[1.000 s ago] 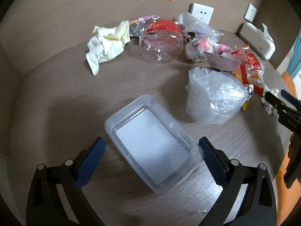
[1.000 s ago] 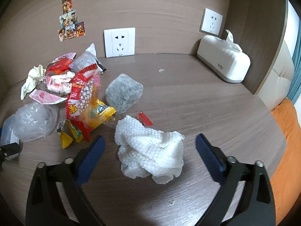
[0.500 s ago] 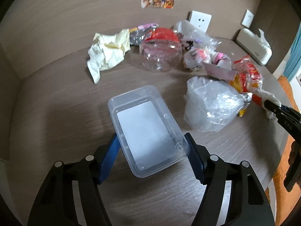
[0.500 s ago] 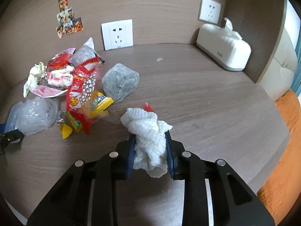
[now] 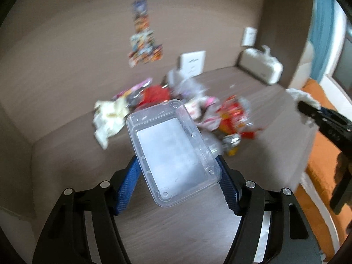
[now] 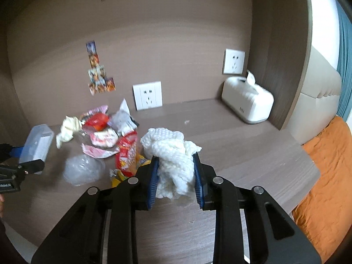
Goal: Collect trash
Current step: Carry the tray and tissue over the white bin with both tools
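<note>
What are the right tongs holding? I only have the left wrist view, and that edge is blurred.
Observer: The right tongs are shut on a crumpled white paper towel, pinched between both blue pads.
Operator: Anything hidden behind my clear rectangular plastic container?
Observer: Yes. A crumpled clear plastic bag lies on the brown wooden table, beside the red and yellow snack wrapper.
Operator: Is the container off the table?
Observer: Seen side-on from the right wrist, it looks raised and tilted in the left tongs, not resting on the table.
</note>
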Demonstrator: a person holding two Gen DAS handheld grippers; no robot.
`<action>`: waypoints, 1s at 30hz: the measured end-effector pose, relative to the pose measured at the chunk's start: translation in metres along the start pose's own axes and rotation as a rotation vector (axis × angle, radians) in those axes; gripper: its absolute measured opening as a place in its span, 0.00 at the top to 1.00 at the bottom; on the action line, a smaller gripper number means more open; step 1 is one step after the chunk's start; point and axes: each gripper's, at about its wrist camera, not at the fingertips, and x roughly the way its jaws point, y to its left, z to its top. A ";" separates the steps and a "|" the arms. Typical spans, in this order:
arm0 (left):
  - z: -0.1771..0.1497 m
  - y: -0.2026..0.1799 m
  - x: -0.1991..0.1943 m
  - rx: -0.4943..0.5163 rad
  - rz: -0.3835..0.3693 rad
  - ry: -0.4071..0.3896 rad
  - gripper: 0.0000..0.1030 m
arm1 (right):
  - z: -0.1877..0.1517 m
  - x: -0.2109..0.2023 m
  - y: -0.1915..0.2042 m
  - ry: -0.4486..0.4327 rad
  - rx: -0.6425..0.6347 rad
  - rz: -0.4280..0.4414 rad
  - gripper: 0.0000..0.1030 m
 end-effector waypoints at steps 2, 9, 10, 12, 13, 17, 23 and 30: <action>0.006 -0.015 -0.006 0.034 -0.037 -0.021 0.35 | 0.000 -0.011 -0.003 -0.017 0.007 -0.008 0.71; 0.015 -0.079 -0.003 0.167 -0.215 -0.038 0.35 | -0.018 -0.056 -0.033 -0.053 0.090 -0.090 0.71; 0.014 -0.093 0.000 0.199 -0.248 -0.035 0.35 | -0.022 -0.062 -0.036 -0.053 0.101 -0.107 0.71; 0.012 -0.117 0.002 0.250 -0.305 -0.030 0.35 | -0.033 -0.077 -0.049 -0.053 0.142 -0.147 0.71; 0.010 -0.131 0.003 0.281 -0.334 -0.027 0.35 | -0.038 -0.084 -0.055 -0.051 0.163 -0.165 0.71; 0.000 -0.181 0.008 0.378 -0.451 0.005 0.35 | -0.062 -0.110 -0.082 -0.042 0.259 -0.236 0.71; -0.025 -0.252 0.019 0.511 -0.590 0.059 0.35 | -0.102 -0.140 -0.115 -0.025 0.372 -0.345 0.71; -0.067 -0.327 0.051 0.639 -0.697 0.141 0.35 | -0.157 -0.146 -0.156 0.021 0.481 -0.433 0.71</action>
